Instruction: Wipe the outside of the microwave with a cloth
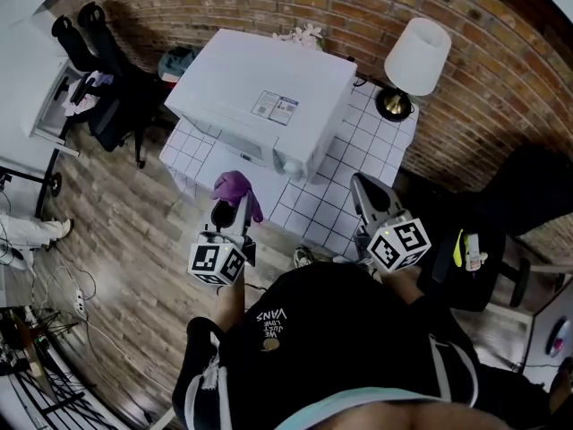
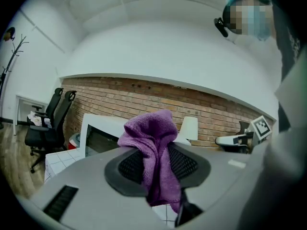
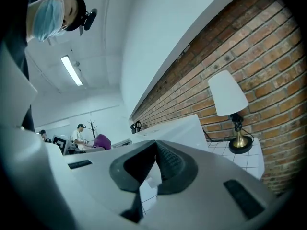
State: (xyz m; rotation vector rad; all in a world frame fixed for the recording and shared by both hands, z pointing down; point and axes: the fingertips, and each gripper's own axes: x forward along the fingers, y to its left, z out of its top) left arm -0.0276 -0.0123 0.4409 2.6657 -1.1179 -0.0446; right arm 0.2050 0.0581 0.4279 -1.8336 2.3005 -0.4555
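The white microwave (image 1: 269,97) stands on a white tiled table (image 1: 367,141) against the brick wall, its door facing the near left. A purple cloth (image 1: 235,187) is bunched up in my left gripper (image 1: 229,208), which is shut on it just off the table's front edge, short of the microwave door. In the left gripper view the cloth (image 2: 148,128) hangs over the pads, with the microwave (image 2: 100,134) behind it. My right gripper (image 1: 365,189) hovers over the table's front right corner, shut and empty. Its pads (image 3: 165,162) meet at the tip, and the microwave (image 3: 177,131) lies beyond.
A table lamp (image 1: 414,56) with a white shade stands on the table's back right corner, close to the microwave. Black office chairs stand at the left (image 1: 107,88) and at the right (image 1: 488,240). Cables (image 1: 63,285) trail over the wooden floor at the left.
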